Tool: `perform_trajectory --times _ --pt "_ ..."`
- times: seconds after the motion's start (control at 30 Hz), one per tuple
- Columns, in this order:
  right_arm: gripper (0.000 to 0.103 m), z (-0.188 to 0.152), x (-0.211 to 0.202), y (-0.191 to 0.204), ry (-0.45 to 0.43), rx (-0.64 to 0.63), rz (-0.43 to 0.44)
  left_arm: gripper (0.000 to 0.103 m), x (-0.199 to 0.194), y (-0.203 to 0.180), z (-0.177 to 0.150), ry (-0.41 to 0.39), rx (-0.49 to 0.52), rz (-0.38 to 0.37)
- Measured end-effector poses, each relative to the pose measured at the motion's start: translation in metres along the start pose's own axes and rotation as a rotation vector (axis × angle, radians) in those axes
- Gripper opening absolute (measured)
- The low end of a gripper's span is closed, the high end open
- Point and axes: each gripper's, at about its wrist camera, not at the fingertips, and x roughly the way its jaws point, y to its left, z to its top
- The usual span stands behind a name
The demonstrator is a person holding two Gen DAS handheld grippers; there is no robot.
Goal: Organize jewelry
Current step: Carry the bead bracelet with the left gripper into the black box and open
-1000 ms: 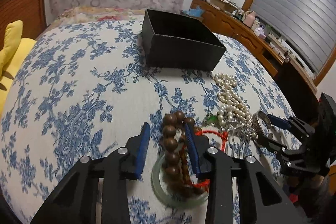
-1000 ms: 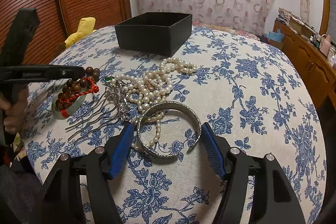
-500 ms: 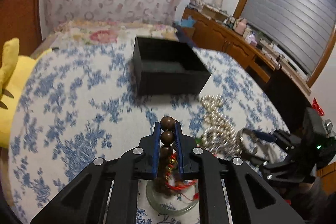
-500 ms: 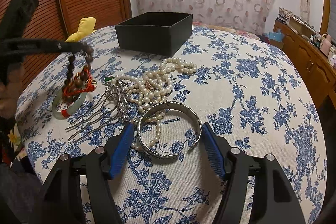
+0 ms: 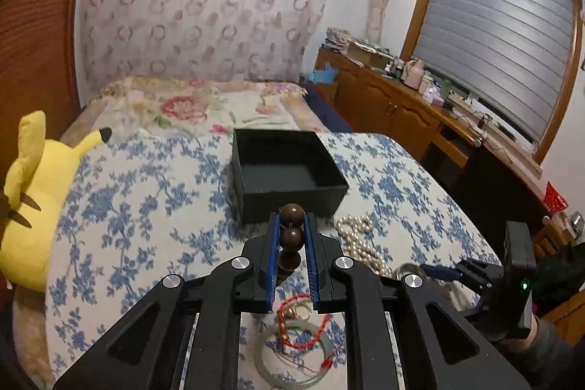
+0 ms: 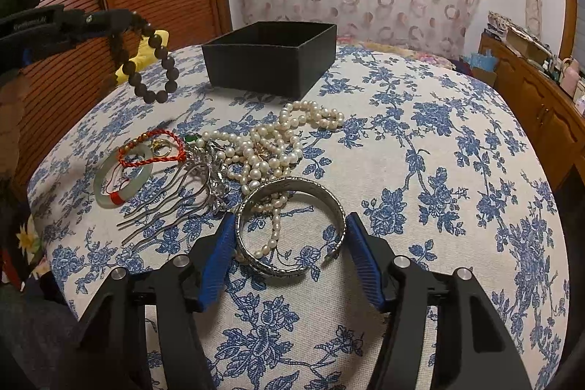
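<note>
The left gripper is pressed together on the wooden bead bracelet, which hangs clear above the blue floral tablecloth, to the left of the black box and short of it. In the left wrist view the top beads sit pinched between the blue pads, with the open box just beyond them. The right gripper is spread wide and low at the near side of the table, its fingers flanking the silver bangle; the left finger lies just beside the bangle's rim, but contact cannot be confirmed. A strand of the pearl necklace runs through the bangle, and the bulk of the pearls lies heaped between the bangle and the box. To the left of the pearls lie a metal hair comb, a pale jade bangle and a red cord bracelet overlapping its far edge. A yellow plush toy sits at the table's left edge.
</note>
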Motion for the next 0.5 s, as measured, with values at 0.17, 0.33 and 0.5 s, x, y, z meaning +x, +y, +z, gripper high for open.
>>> perform_trajectory --times 0.17,0.33,0.5 --pt "0.063 0.007 -0.010 0.002 -0.029 -0.012 -0.005 0.012 0.003 0.001 0.007 -0.010 0.003 0.006" --pt "0.063 0.028 -0.012 0.000 -0.060 -0.033 -0.004 0.012 0.011 0.002 0.019 -0.024 0.007 0.000" --pt "0.063 0.055 -0.003 -0.004 -0.087 -0.065 0.001 0.012 0.015 0.002 0.036 -0.049 0.012 -0.010"
